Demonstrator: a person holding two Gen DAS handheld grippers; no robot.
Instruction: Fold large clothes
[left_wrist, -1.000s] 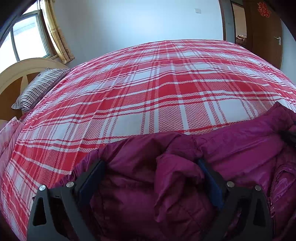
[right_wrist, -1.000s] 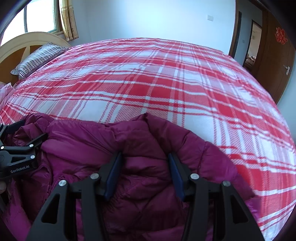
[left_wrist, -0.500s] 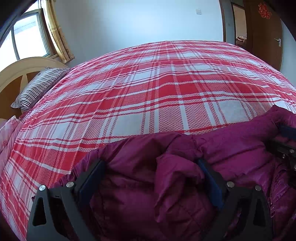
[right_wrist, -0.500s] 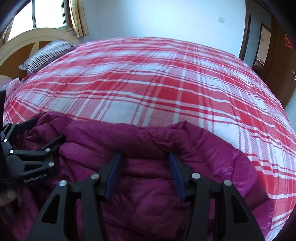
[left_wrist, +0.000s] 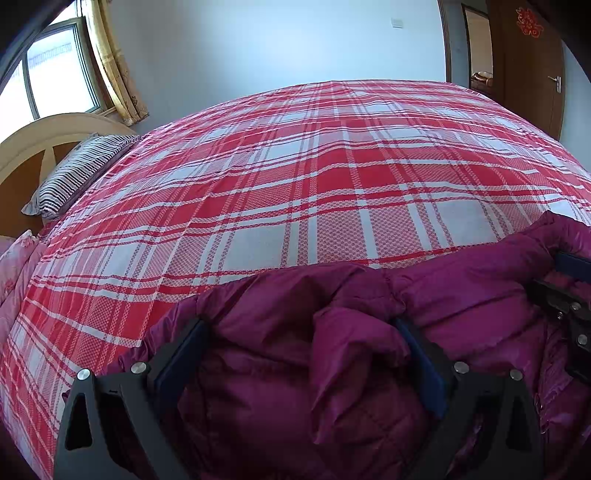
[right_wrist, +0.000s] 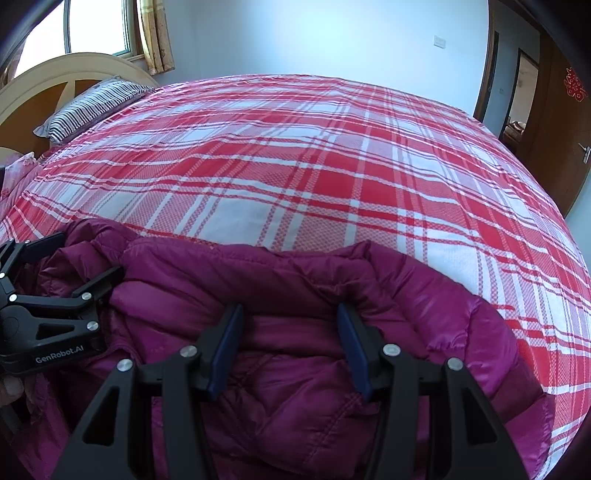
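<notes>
We are in a bedroom with pale walls (left_wrist: 280, 48), a window (left_wrist: 55, 81) with yellow curtains (left_wrist: 118, 74) on one side and a brown wooden door (left_wrist: 528, 66) on the other. A bed takes up most of both views, spread with a red and white plaid cover (left_wrist: 314, 177). At its head stands a cream curved headboard (right_wrist: 62, 77), with a striped pillow (right_wrist: 92, 107) leaning against it and a pink flowered fabric (left_wrist: 14, 258) at the edge just beside.

The magenta puffer jacket (right_wrist: 295, 288) lies bunched on the near part of the cover, its puffy upper edge running across both views from one gripper to the other.

Our left gripper (left_wrist: 301, 354) has its jaws spread wide, with a thick fold of the jacket bulging up between them; the blue pads (left_wrist: 430, 373) touch the fabric on either side, but we cannot tell whether they press it or only stand around it. In the right wrist view the same gripper shows at the left edge, its fingers (right_wrist: 96, 284) parted over the jacket's end.

Our right gripper (right_wrist: 290, 343) has its jaws set apart too, though less widely, with a ridge of the jacket's edge between the blue pads (right_wrist: 351, 347); whether it is pinched we cannot tell.
</notes>
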